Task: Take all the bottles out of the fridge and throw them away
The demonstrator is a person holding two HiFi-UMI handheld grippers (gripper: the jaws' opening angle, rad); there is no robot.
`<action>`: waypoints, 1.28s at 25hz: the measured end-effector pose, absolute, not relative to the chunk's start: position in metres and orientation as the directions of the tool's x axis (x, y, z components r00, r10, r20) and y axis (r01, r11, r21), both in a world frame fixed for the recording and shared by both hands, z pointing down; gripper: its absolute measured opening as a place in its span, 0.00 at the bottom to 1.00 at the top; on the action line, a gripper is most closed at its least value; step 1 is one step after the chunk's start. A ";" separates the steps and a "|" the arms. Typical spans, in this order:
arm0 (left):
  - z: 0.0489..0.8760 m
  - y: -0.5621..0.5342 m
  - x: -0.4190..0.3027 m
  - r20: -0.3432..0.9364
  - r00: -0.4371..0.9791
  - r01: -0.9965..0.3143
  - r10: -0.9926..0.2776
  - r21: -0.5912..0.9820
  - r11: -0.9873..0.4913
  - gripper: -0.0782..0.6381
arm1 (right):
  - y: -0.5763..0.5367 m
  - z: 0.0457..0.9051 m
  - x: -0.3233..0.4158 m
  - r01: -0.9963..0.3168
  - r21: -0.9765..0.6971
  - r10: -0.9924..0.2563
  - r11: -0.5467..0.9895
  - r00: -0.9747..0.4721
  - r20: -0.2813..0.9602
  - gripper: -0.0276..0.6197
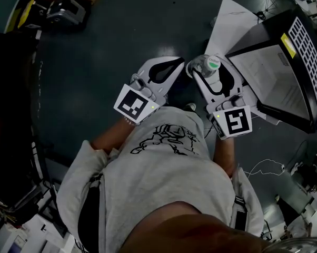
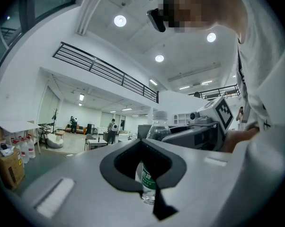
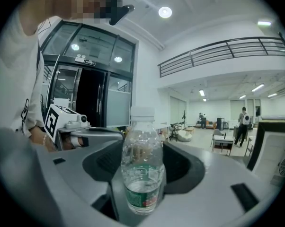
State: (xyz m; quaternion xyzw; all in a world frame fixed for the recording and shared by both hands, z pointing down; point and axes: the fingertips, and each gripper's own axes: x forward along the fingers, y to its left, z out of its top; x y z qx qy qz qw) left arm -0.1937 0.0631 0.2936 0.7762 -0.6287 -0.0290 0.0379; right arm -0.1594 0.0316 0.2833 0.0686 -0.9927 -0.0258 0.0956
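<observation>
Grip secure on clear plastic water bottle with white cap and green label [image 3: 142, 160]: clamped upright between the jaws of the right gripper [image 1: 210, 73], pinched low on the body at about label height. Held out in front of the chest, above the dark teal floor [image 1: 111, 30], resting on no shelf or surface.

Just beside it, left gripper [image 1: 171, 67]: jaws closed together with nothing between them, only the padded recess open as a window onto the neighbouring bottle.

To the right, a black box-shaped cabinet with white inner panel [image 1: 285, 73], probably the fridge. Too dim to check for more bottles inside. No bin visible in any view.

Handling, as a judgement:
- Nearly empty by the look of it, with only a little water low down, so very light.
- Thin-walled, likely to dent or buckle under a hard squeeze.
- Smooth and round, apt to swivel or slip in a loose one.
- Best taken across the mid-body at the label, or higher at the stiffer shoulder below the cap, never by the cap alone. Moderate pressure enough.
- Worth keeping upright in transit in case of a loose cap.

Out of the fridge, then, and not yet thrown away. Next, probably: carry to a bin and release from low over it.
</observation>
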 end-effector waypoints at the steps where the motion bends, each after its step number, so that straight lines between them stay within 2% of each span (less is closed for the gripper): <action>1: 0.294 0.064 -0.195 0.002 0.207 -0.974 -0.978 0.094 -0.206 0.12 | 0.033 0.285 -0.161 -0.128 0.064 -0.137 0.990 -0.973 0.186 0.46; 18: 0.305 0.055 -0.189 0.028 0.172 -0.978 -0.985 0.128 -0.167 0.12 | 0.035 0.295 -0.165 -0.061 0.056 -0.072 0.997 -0.972 0.221 0.46; 32: 0.361 0.040 -0.203 0.090 0.155 -0.982 -0.984 0.127 -0.143 0.12 | 0.028 0.369 -0.177 -0.047 0.020 -0.050 0.999 -0.953 0.299 0.46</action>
